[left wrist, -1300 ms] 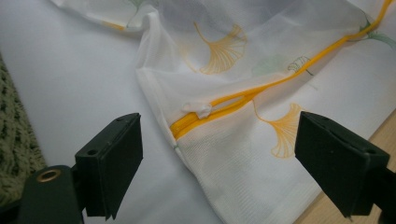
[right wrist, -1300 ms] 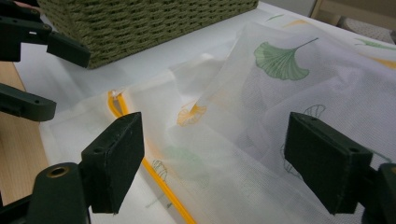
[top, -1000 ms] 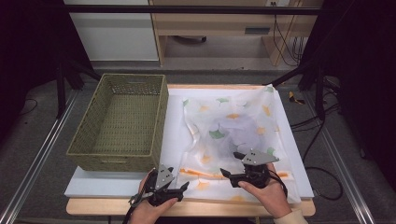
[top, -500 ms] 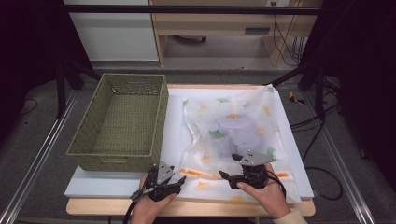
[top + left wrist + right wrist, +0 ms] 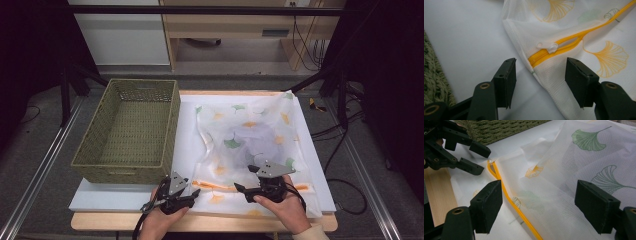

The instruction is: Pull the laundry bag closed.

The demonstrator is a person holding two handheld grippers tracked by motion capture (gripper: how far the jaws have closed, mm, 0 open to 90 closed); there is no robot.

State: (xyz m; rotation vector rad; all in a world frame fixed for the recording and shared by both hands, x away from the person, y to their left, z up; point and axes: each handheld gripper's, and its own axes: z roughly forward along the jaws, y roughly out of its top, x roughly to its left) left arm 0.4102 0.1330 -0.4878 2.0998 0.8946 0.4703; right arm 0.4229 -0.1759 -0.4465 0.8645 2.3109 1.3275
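A white mesh bag [image 5: 250, 135] printed with ginkgo leaves lies spread on the white board, its yellow zipper [image 5: 215, 185] along the near edge. My left gripper [image 5: 193, 195] sits at the bag's near left corner. In the left gripper view its jaws [image 5: 540, 60] straddle the zipper's end just below the white pull tab [image 5: 551, 47]; they have just been closing, with the pads still apart from the cloth. My right gripper [image 5: 240, 189] rests on the bag to the right, open [image 5: 540, 183] over mesh and zipper [image 5: 509, 197], facing the left gripper [image 5: 482, 161].
A green woven basket [image 5: 125, 130] stands on the left, close behind the left gripper. The white board [image 5: 110, 195] lies on a wooden table whose front edge [image 5: 225, 222] runs under both hands. Metal rails and dark floor flank the table.
The left gripper's jaws have narrowed around the bag's zipper corner, and it has edged slightly toward the bag. The right gripper and the bag have stayed in place.
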